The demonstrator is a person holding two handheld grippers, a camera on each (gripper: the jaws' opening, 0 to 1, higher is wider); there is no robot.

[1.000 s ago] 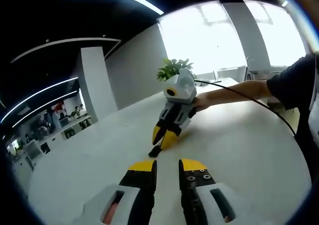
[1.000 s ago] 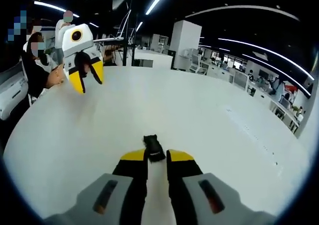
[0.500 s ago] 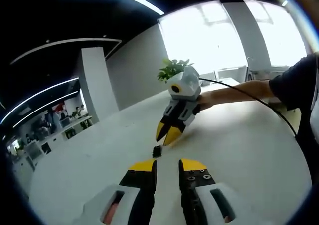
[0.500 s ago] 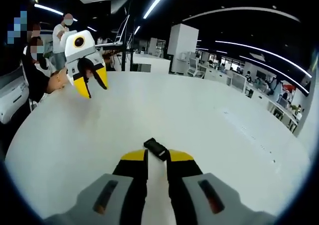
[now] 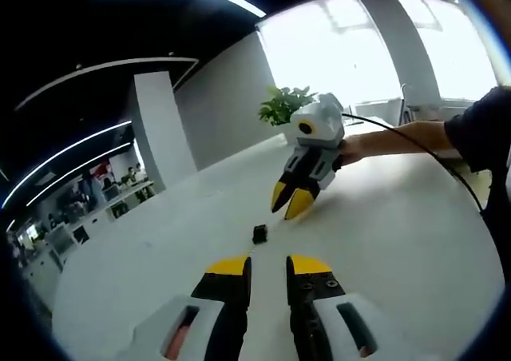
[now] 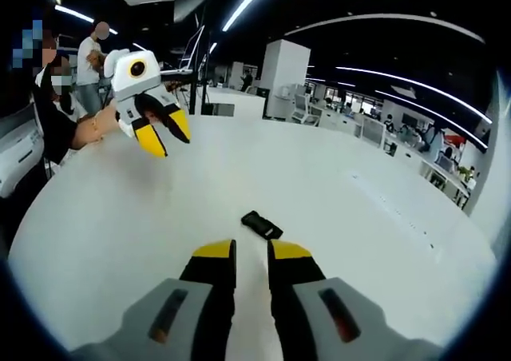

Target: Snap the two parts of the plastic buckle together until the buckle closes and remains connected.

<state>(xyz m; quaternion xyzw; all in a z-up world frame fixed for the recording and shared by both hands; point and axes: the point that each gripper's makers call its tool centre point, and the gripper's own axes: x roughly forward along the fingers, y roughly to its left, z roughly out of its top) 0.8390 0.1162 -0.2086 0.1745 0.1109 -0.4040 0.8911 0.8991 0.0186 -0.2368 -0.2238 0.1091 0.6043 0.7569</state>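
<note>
- black buckle point(image 6: 262, 224) lies flat on the white table point(image 6: 383, 249), alone, just ahead of the right gripper's tips; it reads as one elongated piece, so the two halves look joined; the seam is too small to confirm
- in the left gripper view the buckle point(image 5: 259, 234) is a small dark block between the two grippers, touching neither; left in open tabletop, probably so it remains in sight of both cameras as the task asks
- right gripper point(image 6: 251, 251): jaws a narrow gap apart, nothing between them, buckle just beyond the yellow tips; judged released, not held
- right gripper point(image 5: 292, 204) from the other side: raised clear of the table, tips angled down toward the buckle, jaws slightly parted, empty; held by a hand point(image 5: 351, 148) with a cable trailing off it
- left gripper point(image 5: 267, 266): own jaws a small gap apart, empty, pointing at the buckle from near
- left gripper point(image 6: 165, 134) in the right gripper view: lifted off the table, well apart from the buckle, jaws parted, gripping nothing
- judgement: snapping seems done, both tools off to show the buckle keeps together unaided; risk is an unlatched half
- background: potted plant point(image 5: 283, 105) at the far table edge, office desks, people standing
</note>
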